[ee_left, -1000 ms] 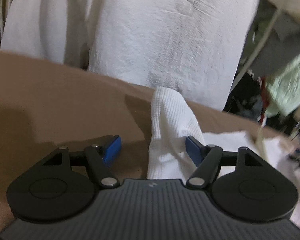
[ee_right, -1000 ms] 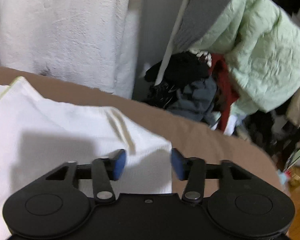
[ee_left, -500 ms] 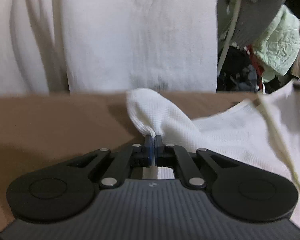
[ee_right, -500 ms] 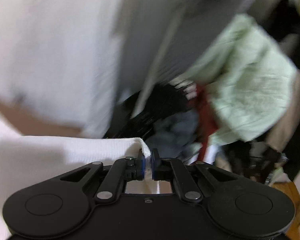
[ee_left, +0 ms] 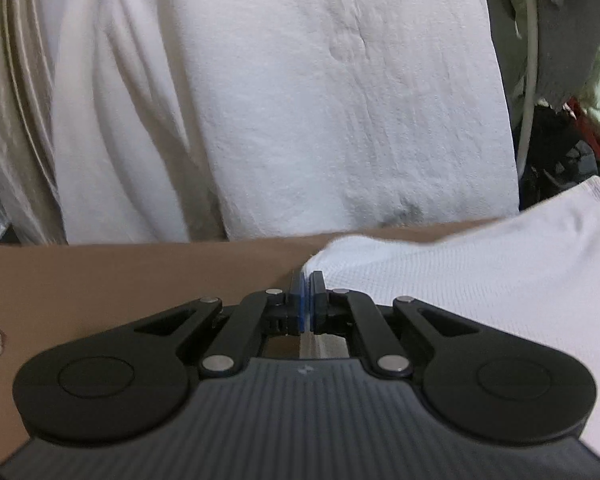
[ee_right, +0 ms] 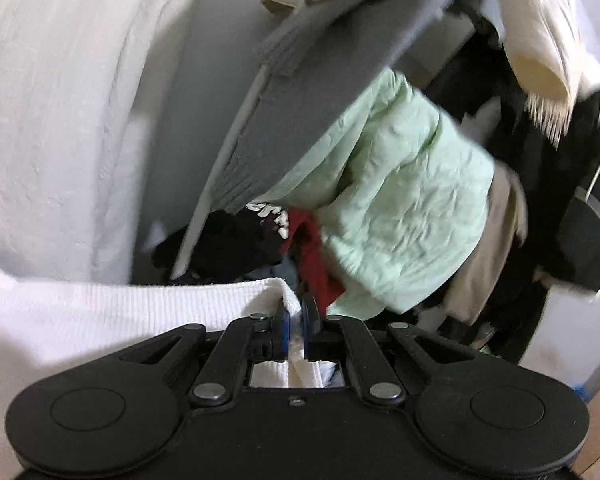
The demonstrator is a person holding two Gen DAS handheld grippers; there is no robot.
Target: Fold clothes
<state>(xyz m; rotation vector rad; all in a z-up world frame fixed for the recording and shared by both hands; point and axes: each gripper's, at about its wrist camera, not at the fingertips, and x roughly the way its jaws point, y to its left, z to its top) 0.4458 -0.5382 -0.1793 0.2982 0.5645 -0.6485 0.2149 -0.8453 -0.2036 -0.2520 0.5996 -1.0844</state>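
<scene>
A white waffle-knit garment (ee_left: 480,264) lies on a brown surface (ee_left: 120,280) and spreads to the right in the left wrist view. My left gripper (ee_left: 307,280) is shut on its near left corner, blue pads pinching the cloth. In the right wrist view the same garment (ee_right: 120,312) stretches to the left. My right gripper (ee_right: 296,312) is shut on its other corner and holds it raised, with the cloth edge taut between the two grippers.
A large white fluffy robe (ee_left: 300,100) hangs right behind the brown surface. A pale green quilted jacket (ee_right: 400,208), a grey garment (ee_right: 320,80) and dark and red clothes (ee_right: 260,240) hang or pile up to the right. Beige fabric (ee_left: 12,100) hangs at far left.
A second ago both grippers were open around the garment's corners. They shut on the cloth and have since lifted it, the right gripper rising and tilting upward.
</scene>
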